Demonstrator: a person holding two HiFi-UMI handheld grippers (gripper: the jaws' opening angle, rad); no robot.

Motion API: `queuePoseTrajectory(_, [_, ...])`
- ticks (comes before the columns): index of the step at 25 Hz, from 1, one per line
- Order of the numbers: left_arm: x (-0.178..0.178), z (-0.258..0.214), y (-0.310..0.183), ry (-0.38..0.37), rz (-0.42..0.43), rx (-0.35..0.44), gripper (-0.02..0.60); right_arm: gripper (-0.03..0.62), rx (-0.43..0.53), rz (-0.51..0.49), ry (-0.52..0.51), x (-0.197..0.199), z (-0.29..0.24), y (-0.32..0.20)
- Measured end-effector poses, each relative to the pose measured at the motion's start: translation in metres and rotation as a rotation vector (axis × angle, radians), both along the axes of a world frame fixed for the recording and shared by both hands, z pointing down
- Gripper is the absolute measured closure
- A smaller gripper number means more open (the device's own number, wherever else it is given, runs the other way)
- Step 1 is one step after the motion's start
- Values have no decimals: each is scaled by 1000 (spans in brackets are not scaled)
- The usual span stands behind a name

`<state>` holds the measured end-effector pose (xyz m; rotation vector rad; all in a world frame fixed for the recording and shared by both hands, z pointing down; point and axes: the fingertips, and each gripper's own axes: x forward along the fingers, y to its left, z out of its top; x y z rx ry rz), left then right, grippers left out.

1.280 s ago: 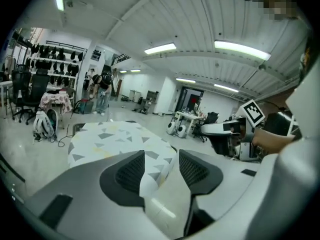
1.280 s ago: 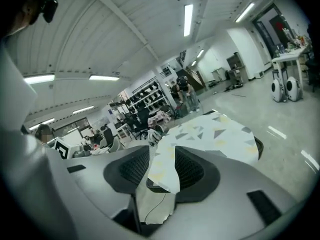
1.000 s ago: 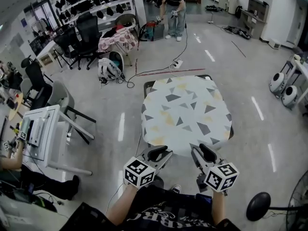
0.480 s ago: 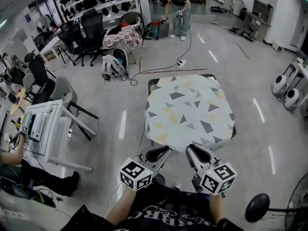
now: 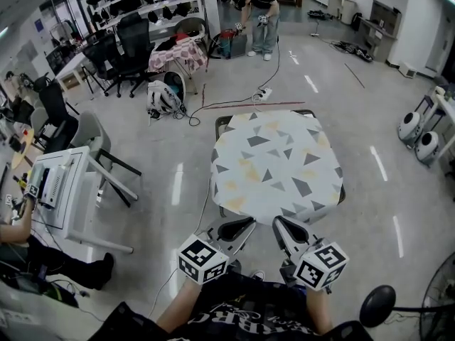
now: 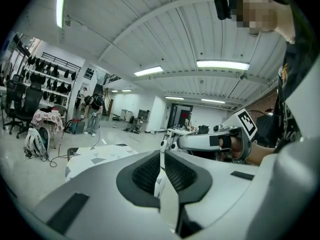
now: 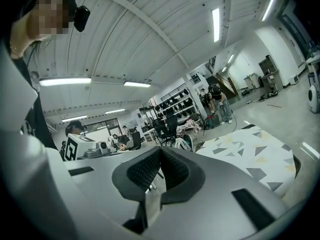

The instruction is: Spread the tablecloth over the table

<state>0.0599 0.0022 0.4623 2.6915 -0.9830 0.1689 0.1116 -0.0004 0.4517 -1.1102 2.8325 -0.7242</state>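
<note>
tablecloth (image 5: 277, 162): flat on table (image 5: 220, 124), near hem toward person (long axis unclear)
left gripper (image 5: 248, 223): jaws just closed, pinching hem
right gripper (image 5: 278, 223): same, clamped on hem

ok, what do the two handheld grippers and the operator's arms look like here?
Both match: left gripper and right gripper have pale grey shells with black ribbed pads. Each carries a white cube with black square markers at the back. No cables show on them. The operator wears a black printed top; the forearms are bare.
</note>
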Motion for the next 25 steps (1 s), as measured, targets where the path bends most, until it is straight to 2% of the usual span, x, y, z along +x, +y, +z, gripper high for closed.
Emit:
queuePoseTrajectory(5, [1,2,1,-8,5,-5,540,579,-14,-21,-39,-4,1,2])
queuePoseTrajectory(25, [1,7,6,-17,23,-18,538,580,-24,-34,13,-12,14,6])
